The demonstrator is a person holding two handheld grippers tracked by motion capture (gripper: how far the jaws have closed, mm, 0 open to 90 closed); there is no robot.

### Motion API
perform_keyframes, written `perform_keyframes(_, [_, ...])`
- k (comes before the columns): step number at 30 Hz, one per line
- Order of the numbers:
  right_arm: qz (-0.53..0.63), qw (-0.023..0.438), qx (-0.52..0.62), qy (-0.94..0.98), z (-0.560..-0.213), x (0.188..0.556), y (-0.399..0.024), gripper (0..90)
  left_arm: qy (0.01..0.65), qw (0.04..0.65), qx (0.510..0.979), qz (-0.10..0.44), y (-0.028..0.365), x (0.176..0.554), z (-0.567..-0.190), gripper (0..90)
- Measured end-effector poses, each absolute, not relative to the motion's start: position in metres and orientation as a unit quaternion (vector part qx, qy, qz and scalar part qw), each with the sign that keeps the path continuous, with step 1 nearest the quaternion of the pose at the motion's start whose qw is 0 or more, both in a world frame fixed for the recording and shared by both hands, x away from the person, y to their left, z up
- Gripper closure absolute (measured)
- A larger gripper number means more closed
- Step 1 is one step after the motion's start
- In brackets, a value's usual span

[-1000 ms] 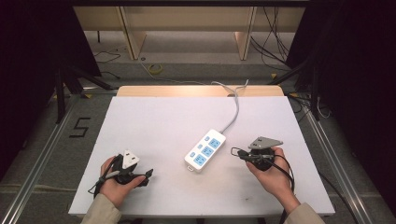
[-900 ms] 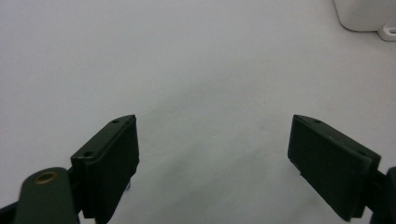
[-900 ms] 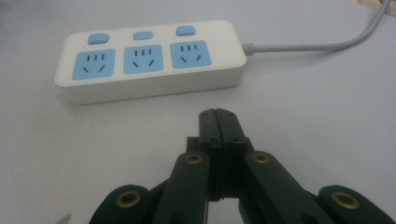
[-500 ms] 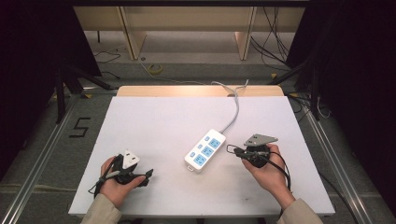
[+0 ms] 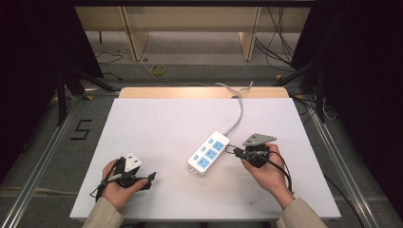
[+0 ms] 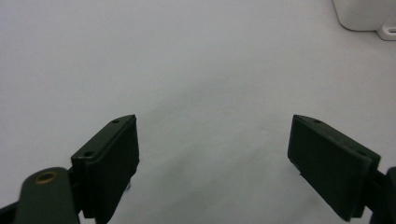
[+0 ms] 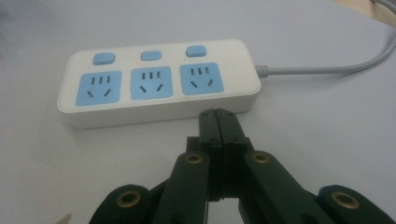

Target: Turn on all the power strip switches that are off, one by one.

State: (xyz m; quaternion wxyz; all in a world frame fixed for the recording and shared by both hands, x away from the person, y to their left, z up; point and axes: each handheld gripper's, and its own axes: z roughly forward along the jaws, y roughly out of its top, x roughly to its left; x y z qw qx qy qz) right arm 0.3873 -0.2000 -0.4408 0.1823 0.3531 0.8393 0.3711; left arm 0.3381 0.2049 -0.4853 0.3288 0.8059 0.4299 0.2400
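Observation:
A white power strip (image 5: 209, 153) with three blue sockets and three blue switches lies aslant in the middle of the white table (image 5: 166, 123). Its grey cable (image 5: 239, 114) runs off over the far edge. My right gripper (image 5: 236, 151) is shut with nothing in it. Its tips point at the strip's long side and stand just short of it. In the right gripper view the shut tips (image 7: 217, 115) sit in front of the strip (image 7: 159, 84), below its right socket. My left gripper (image 5: 151, 180) rests near the front left, open and empty. Its fingers (image 6: 109, 161) are spread over bare table, with the strip's corner (image 6: 364, 14) far off.
A wooden strip (image 5: 199, 92) borders the table's far edge. Beyond it are shelf legs (image 5: 135, 35) and loose cables (image 5: 280, 33) on the floor. A "5" mark (image 5: 81, 129) is on the floor at the left. Dark curtains hang on both sides.
My right gripper has edged a little to the left, closer to the power strip. The left gripper and the strip have not moved.

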Motion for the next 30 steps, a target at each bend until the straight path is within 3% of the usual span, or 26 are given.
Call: perform_keyframes(30, [0.361,0.176,0.342,0.849,-0.439,0.4,-0.179,90.0,0.429,0.327,0.807,0.24,0.205,0.338,-0.485,16.5])
